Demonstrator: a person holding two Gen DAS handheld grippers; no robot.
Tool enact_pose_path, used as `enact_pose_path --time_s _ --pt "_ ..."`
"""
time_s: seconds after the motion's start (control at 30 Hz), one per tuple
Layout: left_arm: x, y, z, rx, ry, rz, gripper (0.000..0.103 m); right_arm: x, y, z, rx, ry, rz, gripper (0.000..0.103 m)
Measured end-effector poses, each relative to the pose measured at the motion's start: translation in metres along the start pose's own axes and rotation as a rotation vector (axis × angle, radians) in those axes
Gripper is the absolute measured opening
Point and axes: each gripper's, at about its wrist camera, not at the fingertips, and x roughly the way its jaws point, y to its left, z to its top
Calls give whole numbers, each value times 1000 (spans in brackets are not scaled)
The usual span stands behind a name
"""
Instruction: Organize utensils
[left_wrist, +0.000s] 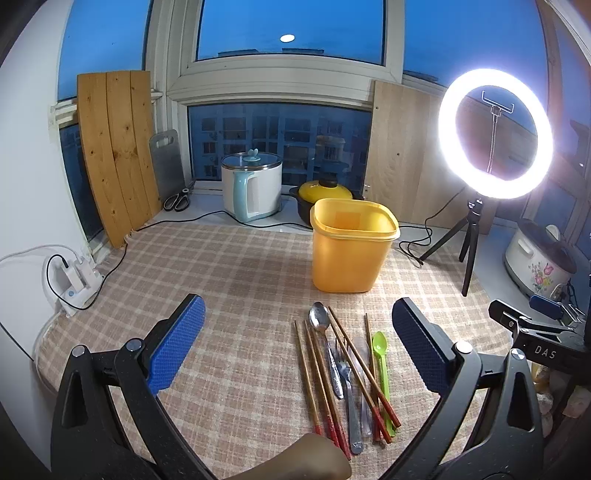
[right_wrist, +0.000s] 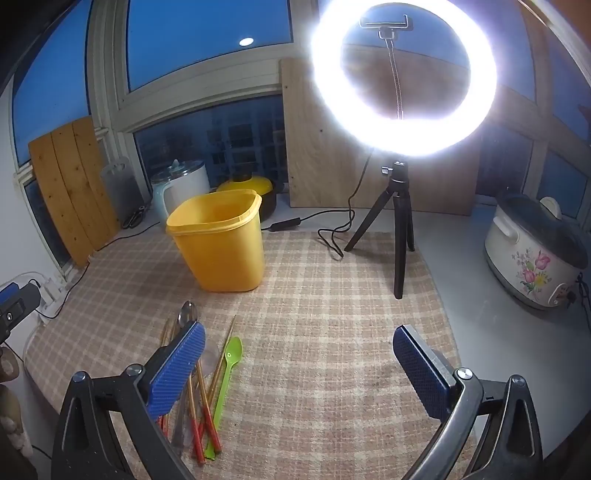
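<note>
Utensils wait beside the bin

Both tongs (left_wrist: 298, 343) (right_wrist: 299, 365) gape empty; pinch one chopstick (left_wrist: 308, 373) mid-shaft, then drop it into the yellow bin (left_wrist: 351, 254).

My ring light (left_wrist: 495, 134) blazes and blows out its surroundings; beyond it the window (left_wrist: 288, 29) is dusk-blue. The cloth (left_wrist: 240, 266) below is evenly lit, edges bending fisheye-dark.
</note>
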Motion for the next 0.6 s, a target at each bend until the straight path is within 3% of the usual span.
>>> enact_pose_path --time_s 0.6 --pt "0 -12 6 13 1 -1 103 3 0 3 -2 3 -2 103"
